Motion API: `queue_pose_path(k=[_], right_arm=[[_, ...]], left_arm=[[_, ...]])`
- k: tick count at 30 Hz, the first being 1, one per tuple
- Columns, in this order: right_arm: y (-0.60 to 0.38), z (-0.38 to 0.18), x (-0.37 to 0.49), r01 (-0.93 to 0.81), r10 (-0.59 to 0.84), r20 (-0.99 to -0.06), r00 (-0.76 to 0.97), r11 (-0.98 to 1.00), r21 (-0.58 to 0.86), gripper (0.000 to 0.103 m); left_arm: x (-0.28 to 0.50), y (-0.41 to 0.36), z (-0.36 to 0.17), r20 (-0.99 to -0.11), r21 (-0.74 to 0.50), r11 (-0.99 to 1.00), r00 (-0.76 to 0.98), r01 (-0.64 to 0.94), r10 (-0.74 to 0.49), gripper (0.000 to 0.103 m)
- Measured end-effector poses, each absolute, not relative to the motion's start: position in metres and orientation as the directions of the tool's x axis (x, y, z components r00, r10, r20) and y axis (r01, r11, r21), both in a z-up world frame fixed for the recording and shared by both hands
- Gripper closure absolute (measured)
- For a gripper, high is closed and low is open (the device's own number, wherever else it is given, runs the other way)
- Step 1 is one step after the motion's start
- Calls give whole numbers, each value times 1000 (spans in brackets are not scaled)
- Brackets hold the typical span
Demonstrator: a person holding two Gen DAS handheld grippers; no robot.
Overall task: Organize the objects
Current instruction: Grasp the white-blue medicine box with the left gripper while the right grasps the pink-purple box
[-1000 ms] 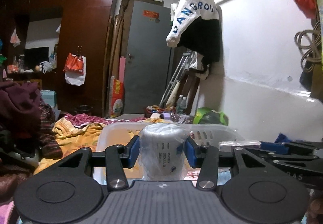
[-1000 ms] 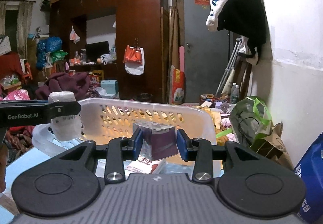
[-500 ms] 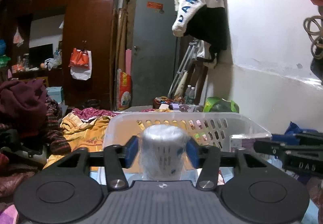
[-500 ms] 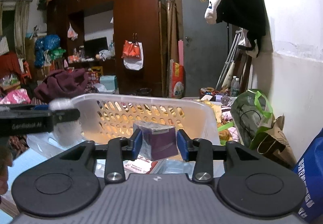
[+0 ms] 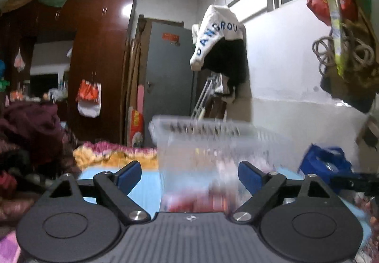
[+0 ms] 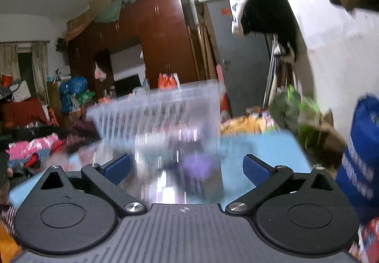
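Your left gripper (image 5: 189, 174) and right gripper (image 6: 187, 167) both gape, empty — slotted translucent plastic basket (image 5: 201, 135) ahead on the blue tabletop (image 6: 260, 144); purple blob (image 6: 196, 164) inside, possibly the box.

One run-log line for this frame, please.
left gripper: jaws open, empty | right gripper: jaws open, empty | white basket: ahead, motion-blurred | contents: unclear

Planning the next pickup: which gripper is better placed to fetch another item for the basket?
Neither clearly: the left gripper and right gripper are both open, empty and facing the blurred basket. No loose item shows clearly.
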State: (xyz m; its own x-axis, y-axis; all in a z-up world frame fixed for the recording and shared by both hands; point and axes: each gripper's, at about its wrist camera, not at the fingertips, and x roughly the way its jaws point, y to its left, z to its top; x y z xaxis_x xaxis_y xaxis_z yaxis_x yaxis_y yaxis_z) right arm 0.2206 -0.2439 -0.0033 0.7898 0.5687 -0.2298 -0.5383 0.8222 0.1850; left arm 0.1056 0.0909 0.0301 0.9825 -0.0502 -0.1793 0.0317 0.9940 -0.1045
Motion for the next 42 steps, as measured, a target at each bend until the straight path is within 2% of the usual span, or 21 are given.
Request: queue_pose_path(k=[4, 9, 12, 16, 17, 18, 19, 20, 24, 32, 42], right_arm=[[-241, -27, 214, -551, 579, -273, 769, 816, 176, 0], [-234, -26, 214, -549, 563, -272, 780, 825, 134, 0], [-227, -31, 209, -555, 551, -286, 784, 828, 75, 7], [-222, -36, 205, -554, 536, -287, 794, 832, 19, 18], [-222, -37, 206, -560, 539, -294, 789, 828, 18, 27], [-221, -39, 207, -565, 544, -304, 782, 825, 19, 38], [-221, -40, 207, -570, 547, -309, 778, 822, 21, 42], [-223, -42, 206, -572, 551, -302, 778, 820, 22, 44], [-225, -45, 202, -584, 564, -288, 774, 812, 21, 46], [-227, -46, 199, -586, 575, -255, 777, 809, 39, 49], [-228, -47, 197, -580, 575, -236, 783, 813, 55, 50]], left_arm=[[92, 103, 0, -216, -171, 985, 975, 16, -54, 12], [105, 108, -10, -259, -155, 988, 965, -8, -32, 14], [111, 104, -13, -272, -138, 990, 962, -12, -26, 16], [111, 97, -17, -269, -106, 994, 963, -24, -5, 30], [109, 97, -19, -265, -96, 995, 964, -32, 5, 32], [108, 97, -20, -263, -89, 995, 965, -39, 14, 41], [108, 97, -21, -261, -88, 995, 965, -40, 15, 55], [108, 98, -22, -263, -98, 995, 965, -28, 2, 60], [105, 102, -24, -251, -133, 991, 968, -8, -26, 60], [98, 97, -26, -204, -89, 996, 979, -4, -14, 60], [93, 101, -28, -175, -118, 993, 984, 8, -29, 60]])
